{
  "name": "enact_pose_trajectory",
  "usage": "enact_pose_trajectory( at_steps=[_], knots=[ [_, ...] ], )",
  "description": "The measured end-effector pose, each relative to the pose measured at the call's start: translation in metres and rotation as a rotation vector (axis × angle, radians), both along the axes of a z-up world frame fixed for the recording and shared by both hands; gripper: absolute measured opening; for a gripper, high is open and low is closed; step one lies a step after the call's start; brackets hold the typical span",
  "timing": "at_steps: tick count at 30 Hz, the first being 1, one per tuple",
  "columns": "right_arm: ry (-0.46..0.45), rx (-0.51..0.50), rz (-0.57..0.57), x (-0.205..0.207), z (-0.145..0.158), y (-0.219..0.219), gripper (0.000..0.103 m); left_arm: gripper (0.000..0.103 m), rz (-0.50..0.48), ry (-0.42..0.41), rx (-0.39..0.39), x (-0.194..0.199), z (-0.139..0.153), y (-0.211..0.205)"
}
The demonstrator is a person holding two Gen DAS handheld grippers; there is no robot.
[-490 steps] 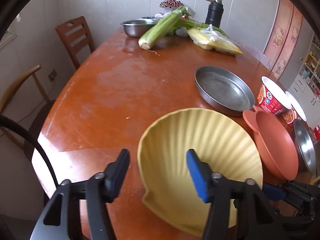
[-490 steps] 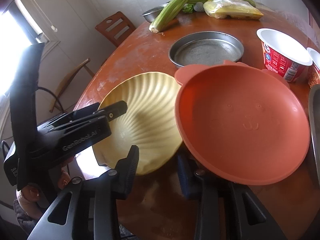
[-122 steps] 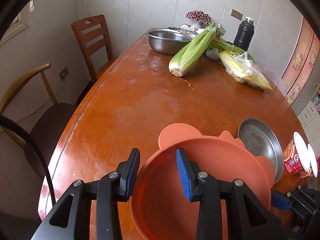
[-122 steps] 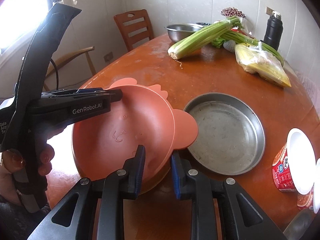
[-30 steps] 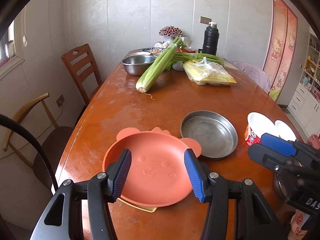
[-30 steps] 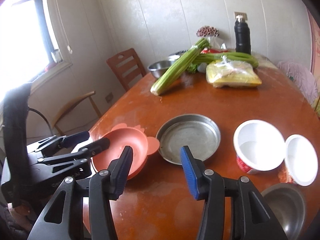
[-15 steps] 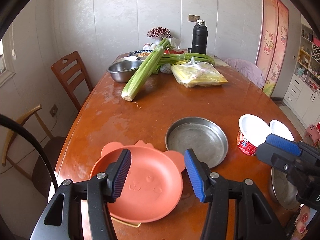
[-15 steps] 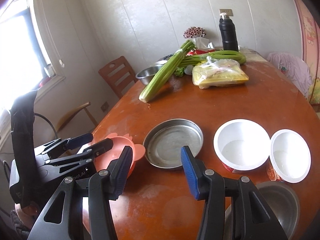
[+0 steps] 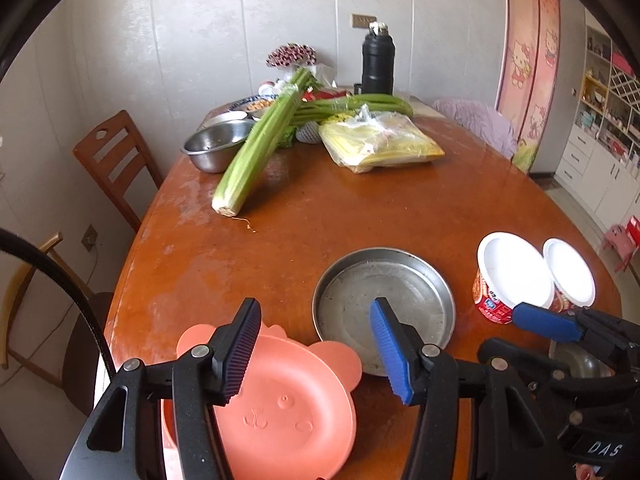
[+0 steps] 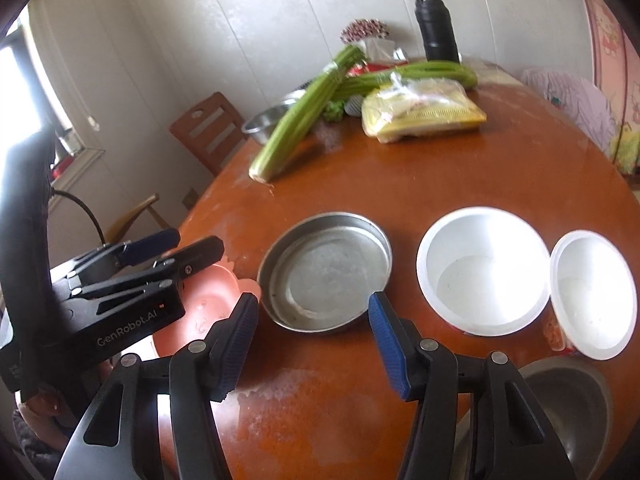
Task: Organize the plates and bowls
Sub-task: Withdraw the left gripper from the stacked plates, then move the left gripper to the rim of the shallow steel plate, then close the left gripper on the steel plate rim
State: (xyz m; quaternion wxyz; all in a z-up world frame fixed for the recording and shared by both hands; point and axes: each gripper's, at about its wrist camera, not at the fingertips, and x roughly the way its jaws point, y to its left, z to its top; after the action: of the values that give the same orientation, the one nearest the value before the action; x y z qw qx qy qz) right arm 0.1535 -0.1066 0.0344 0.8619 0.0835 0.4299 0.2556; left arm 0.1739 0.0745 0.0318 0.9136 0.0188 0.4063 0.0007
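An orange bear-shaped plate (image 9: 280, 412) lies at the table's near left edge; it also shows in the right wrist view (image 10: 200, 304). A round steel plate (image 9: 384, 300) (image 10: 326, 272) lies to its right. My left gripper (image 9: 316, 348) is open and empty, raised above both plates. My right gripper (image 10: 312, 344) is open and empty, held above the table just in front of the steel plate. Two white paper bowls (image 10: 484, 272) (image 10: 592, 292) stand to the right. A steel bowl (image 10: 560, 408) sits at the near right, partly hidden by my right gripper.
At the far end lie celery stalks (image 9: 256, 160), a steel bowl (image 9: 214, 150), a yellow bag (image 9: 380, 144) and a black flask (image 9: 378, 64). Wooden chairs (image 9: 116, 160) stand at the left. A bare stretch of the brown table (image 9: 340, 208) lies in the middle.
Both grippers have pulled back and risen a little from the orange plate, which now lies lower in the views. Both stay open and empty.
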Motion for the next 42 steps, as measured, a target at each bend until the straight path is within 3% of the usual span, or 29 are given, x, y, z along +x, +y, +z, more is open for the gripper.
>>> enact_pose_trajectory(
  at_steps=[15, 25, 29, 35, 39, 42],
  knots=[
    [0.250, -0.005, -0.145, 0.036, -0.049, 0.005, 0.060, 0.057, -0.071, 0.188, -0.026, 0.063, -0.038, 0.000],
    [0.284, -0.063, -0.180, 0.045, -0.063, 0.015, 0.058, 0.056, -0.060, 0.234, -0.038, 0.078, -0.061, 0.002],
    [0.276, -0.079, -0.191, 0.047, -0.066, 0.017, 0.055, 0.045, -0.060, 0.255, -0.064, 0.082, -0.066, 0.004],
    [0.253, -0.101, -0.201, 0.048, -0.066, 0.021, 0.042, 0.027, -0.054, 0.284, -0.093, 0.085, -0.075, 0.005],
    [0.242, -0.098, -0.206, 0.050, -0.068, 0.024, 0.034, 0.026, -0.054, 0.286, -0.080, 0.085, -0.078, 0.003],
    [0.232, -0.114, -0.211, 0.052, -0.068, 0.027, 0.033, 0.026, -0.056, 0.274, -0.073, 0.084, -0.077, 0.001]
  ],
)
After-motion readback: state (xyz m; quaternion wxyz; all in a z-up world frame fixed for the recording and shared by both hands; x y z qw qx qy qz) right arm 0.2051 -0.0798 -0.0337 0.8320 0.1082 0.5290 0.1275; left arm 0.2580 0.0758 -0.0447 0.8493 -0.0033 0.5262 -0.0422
